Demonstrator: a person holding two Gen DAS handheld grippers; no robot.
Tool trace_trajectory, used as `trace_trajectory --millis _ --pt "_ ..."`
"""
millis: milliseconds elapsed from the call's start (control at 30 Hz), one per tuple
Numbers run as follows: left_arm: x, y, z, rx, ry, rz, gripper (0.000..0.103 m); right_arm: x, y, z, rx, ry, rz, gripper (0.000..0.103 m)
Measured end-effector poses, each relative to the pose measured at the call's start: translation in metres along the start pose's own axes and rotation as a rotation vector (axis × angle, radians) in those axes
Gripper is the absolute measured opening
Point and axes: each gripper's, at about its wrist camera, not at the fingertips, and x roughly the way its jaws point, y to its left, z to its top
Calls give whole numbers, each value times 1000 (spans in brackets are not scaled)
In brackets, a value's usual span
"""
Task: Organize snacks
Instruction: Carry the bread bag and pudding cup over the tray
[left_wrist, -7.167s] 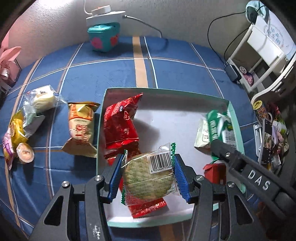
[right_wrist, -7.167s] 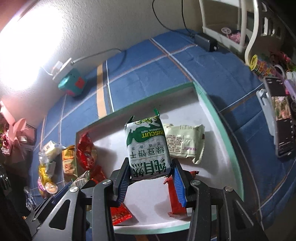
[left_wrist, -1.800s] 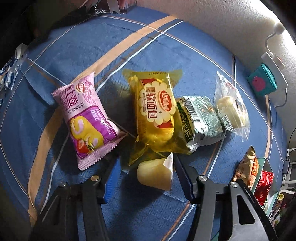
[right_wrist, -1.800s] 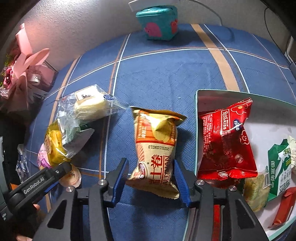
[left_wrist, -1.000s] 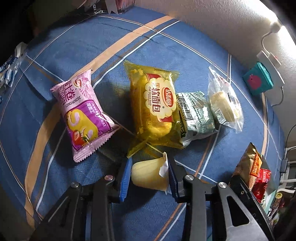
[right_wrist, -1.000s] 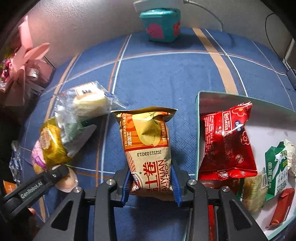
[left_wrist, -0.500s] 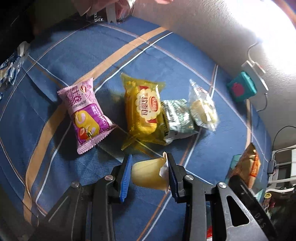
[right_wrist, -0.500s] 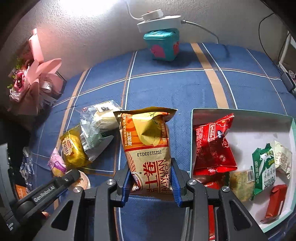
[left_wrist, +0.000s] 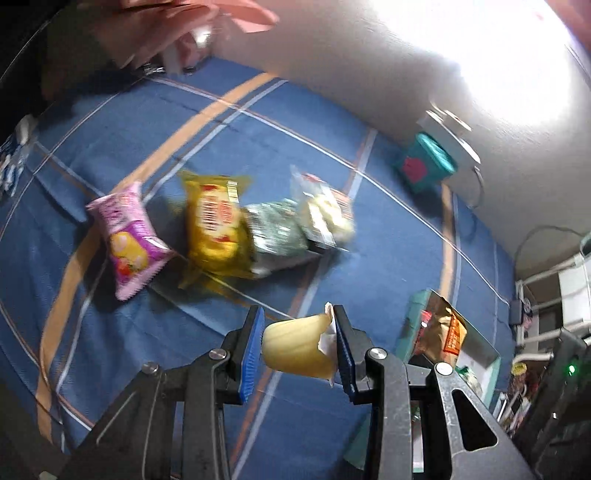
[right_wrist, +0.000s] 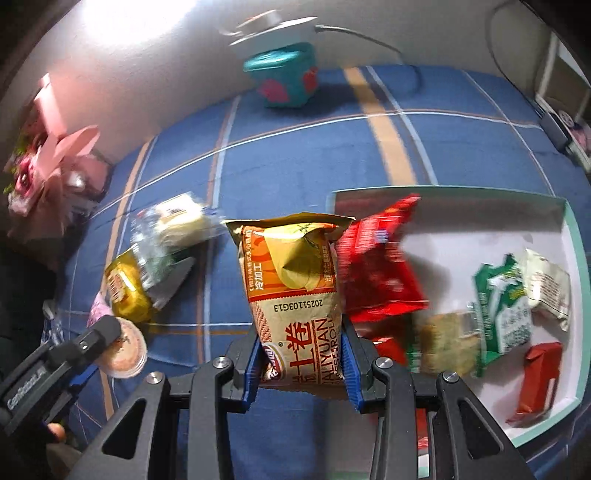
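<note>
A blue plaid cloth (right_wrist: 295, 155) covers the surface. At its right side sits the teal-rimmed white box (right_wrist: 570, 236), holding a red packet (right_wrist: 376, 273), a green-and-white biscuit pack (right_wrist: 502, 314), a pale packet (right_wrist: 546, 288), a round cracker pack (right_wrist: 447, 343) and a small red bar (right_wrist: 539, 376). The right gripper (right_wrist: 301, 360) is clamped on the orange egg-roll bag (right_wrist: 291, 280), held upright above the cloth just left of the box. On the cloth to the left lie 4 loose snacks: a pink packet (left_wrist: 127, 240), a yellow bread packet (left_wrist: 216, 229), a green packet (left_wrist: 277, 232) and a clear-wrapped cake (left_wrist: 325, 214). The left gripper (left_wrist: 297, 350) is closed on a small yellow jelly cup (left_wrist: 295, 349), lifted clear of the cloth, near the box's left edge.
</note>
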Motion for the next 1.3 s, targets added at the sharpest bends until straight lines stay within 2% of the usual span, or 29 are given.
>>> trace_trajectory --millis 433,667,867,1100,1300 --pt "10 -112 -49 240 50 -88 38 -40 -136 10 270 -61 -96 40" --pt "20 -158 -69 343 63 -118 38 -64 -204 7 379 -100 -145 40" --pt "32 -180 -80 399 76 -112 38 -69 -225 7 408 -107 -133 40" --pt "43 -200 -84 473 40 -91 38 -67 -229 7 407 -96 -109 40" --pt "60 -209 -83 486 31 -90 38 -61 -226 12 391 -88 -96 40"
